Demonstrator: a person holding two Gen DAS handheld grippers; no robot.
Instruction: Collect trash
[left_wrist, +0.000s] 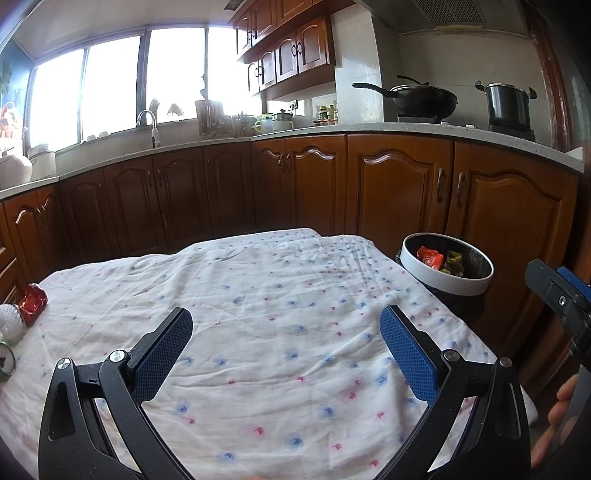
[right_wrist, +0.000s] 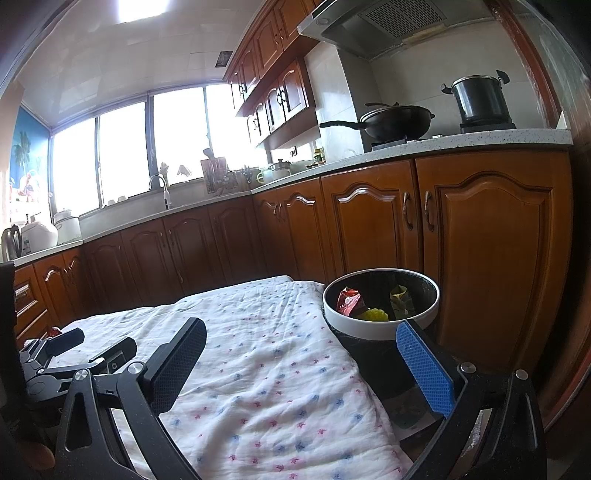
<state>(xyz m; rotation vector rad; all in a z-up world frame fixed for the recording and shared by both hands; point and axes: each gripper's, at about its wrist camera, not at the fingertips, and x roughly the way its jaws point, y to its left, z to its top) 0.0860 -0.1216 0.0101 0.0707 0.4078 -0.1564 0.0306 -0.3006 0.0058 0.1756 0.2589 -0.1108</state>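
Crumpled red foil wrapper (left_wrist: 32, 303) is lying at the cloth-covered bench's (left_wrist: 280, 332) far left edge; I'm holding my left tool (left_wrist: 286, 349) nearer, both tools (right_wrist: 301, 363) spread apart, empty.

Daylight pours in through the big window (left_wrist: 110, 85), which is blown out to plain white with nothing visible beyond the glass. Items on the sill in front of it show only as dark shapes. Cabinets (left_wrist: 184, 199) below the window sit in shade, while doors (right_wrist: 491, 240) farther right of it glow warm orange. A ceiling light (right_wrist: 142, 7) flares above the window in the right wrist view. Both views bend strongly, edges curve and corners go black. The flowered cloth (left_wrist: 277, 295) looks sharp, softly lit.
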